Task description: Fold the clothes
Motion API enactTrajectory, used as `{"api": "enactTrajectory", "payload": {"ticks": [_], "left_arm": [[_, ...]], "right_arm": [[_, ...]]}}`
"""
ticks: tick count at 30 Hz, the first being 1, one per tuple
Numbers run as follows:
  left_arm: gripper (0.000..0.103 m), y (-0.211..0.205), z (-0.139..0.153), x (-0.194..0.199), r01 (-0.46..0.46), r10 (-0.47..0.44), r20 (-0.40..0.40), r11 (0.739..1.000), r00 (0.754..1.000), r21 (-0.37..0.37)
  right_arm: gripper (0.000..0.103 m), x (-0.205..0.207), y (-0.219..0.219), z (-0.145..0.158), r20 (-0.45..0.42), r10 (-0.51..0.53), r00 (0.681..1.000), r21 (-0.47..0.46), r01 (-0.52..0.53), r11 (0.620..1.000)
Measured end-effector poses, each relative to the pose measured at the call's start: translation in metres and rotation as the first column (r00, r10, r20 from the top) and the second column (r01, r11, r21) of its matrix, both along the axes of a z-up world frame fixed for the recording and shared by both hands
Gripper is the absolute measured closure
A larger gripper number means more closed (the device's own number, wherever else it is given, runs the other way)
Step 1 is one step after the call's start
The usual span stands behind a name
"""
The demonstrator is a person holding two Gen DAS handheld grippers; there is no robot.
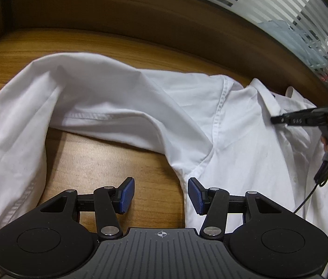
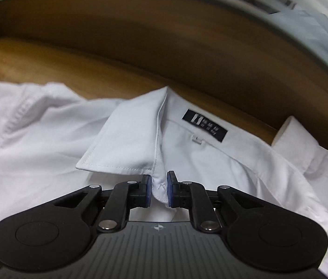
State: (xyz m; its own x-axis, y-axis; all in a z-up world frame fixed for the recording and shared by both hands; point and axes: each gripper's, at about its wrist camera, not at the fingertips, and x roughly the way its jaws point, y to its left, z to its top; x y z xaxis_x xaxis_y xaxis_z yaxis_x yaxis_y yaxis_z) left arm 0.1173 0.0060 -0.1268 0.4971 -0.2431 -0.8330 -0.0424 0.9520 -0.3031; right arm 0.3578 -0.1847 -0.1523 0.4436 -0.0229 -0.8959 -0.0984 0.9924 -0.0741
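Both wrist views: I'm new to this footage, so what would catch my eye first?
A white shirt sprawls over the wooden table, one sleeve arching to the left. In the right wrist view, the right gripper pinches the collar's front tab, below a black label. The left gripper hangs open at the shirt's side edge.

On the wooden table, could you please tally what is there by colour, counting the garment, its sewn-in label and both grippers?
White: 1, the shirt spread on the table.
Black: 3, the neck label, the left gripper and the right gripper, whose jaws hold the collar band.
Total: 4
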Motion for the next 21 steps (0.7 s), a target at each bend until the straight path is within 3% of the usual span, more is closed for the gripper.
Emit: {"api": "enactTrajectory", "payload": {"ticks": [5, 13, 21], "left_arm": [[0.046, -0.006, 0.010, -0.003, -0.002, 0.001, 0.034, 1.000, 0.999, 0.007], [0.044, -0.026, 0.029, -0.012, 0.057, -0.058, 0.083, 0.998, 0.995, 0.021], [0.040, -0.050, 0.051, -0.016, 0.135, -0.140, 0.125, 0.990, 0.982, 0.047]], "right_arm": [[0.068, -0.007, -0.007, 0.011, 0.018, -0.030, 0.999, 0.009, 0.030, 1.000], [0.064, -0.066, -0.030, 0.069, 0.094, -0.167, 0.982, 0.098, 0.158, 0.983], [0.064, -0.173, -0.042, 0.097, 0.108, -0.295, 0.949, 0.153, 0.278, 0.948]]}}
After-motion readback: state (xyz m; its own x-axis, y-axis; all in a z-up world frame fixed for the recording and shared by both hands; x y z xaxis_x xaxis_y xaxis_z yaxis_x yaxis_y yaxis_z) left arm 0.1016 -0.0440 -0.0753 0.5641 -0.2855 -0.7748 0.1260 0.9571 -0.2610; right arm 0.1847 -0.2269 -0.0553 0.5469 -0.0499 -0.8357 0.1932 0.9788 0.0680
